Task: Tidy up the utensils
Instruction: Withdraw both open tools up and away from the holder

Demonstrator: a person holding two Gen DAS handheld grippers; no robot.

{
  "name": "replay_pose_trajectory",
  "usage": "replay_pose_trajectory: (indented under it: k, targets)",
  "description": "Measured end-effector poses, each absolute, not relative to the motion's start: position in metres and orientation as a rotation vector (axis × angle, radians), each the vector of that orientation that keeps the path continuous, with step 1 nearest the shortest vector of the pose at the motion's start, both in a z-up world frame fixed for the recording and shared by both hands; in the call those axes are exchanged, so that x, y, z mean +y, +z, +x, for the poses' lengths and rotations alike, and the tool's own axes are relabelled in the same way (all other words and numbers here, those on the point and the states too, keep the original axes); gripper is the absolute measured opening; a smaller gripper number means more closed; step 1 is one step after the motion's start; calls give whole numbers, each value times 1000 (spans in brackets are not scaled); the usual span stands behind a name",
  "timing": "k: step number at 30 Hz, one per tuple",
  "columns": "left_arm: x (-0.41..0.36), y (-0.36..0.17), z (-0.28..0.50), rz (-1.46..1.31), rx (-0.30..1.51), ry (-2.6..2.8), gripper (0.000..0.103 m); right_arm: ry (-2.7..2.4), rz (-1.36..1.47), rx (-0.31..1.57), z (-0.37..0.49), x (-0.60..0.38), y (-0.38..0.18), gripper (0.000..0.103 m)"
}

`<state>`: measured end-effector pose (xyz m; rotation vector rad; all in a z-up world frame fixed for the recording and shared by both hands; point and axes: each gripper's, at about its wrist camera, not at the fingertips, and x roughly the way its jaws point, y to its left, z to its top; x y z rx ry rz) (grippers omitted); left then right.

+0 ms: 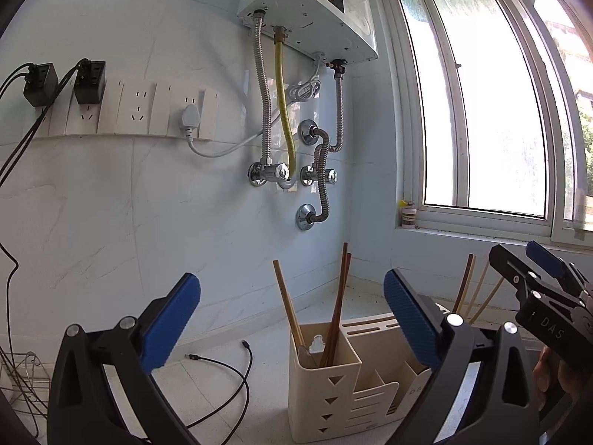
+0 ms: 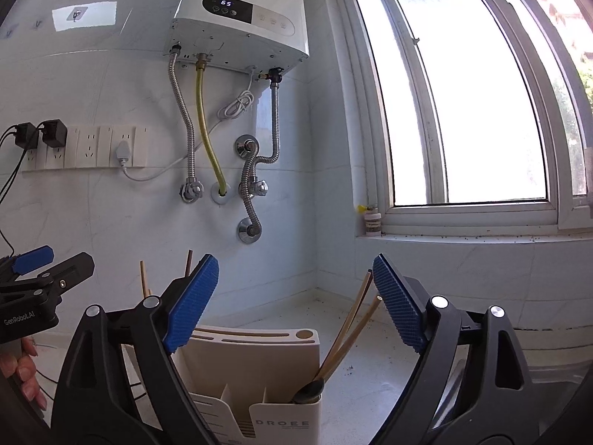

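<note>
The light cream utensil caddy (image 1: 326, 378) could be tipped if a leaning chopstick were snagged by a pad (the sticks stand loosely). The dark chopsticks (image 1: 335, 307) are seen between and beyond the wide-open left gripper (image 1: 292, 319); pale chopsticks (image 2: 352, 330) lie just inside the right gripper (image 2: 296, 304), likewise spread and empty.

Bright daylight, blown-out window (image 1: 493, 104), fisheye-warped edges
</note>
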<state>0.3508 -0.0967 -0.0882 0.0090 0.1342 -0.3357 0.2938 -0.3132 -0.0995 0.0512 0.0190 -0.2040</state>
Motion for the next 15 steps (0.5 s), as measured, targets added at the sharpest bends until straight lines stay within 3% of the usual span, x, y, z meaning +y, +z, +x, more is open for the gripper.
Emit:
replay_pose_trajectory:
  k: [15]
  targets:
    - [-59,-57,284,53,263,-370,98,-194,50,123,211,-278,-69,95]
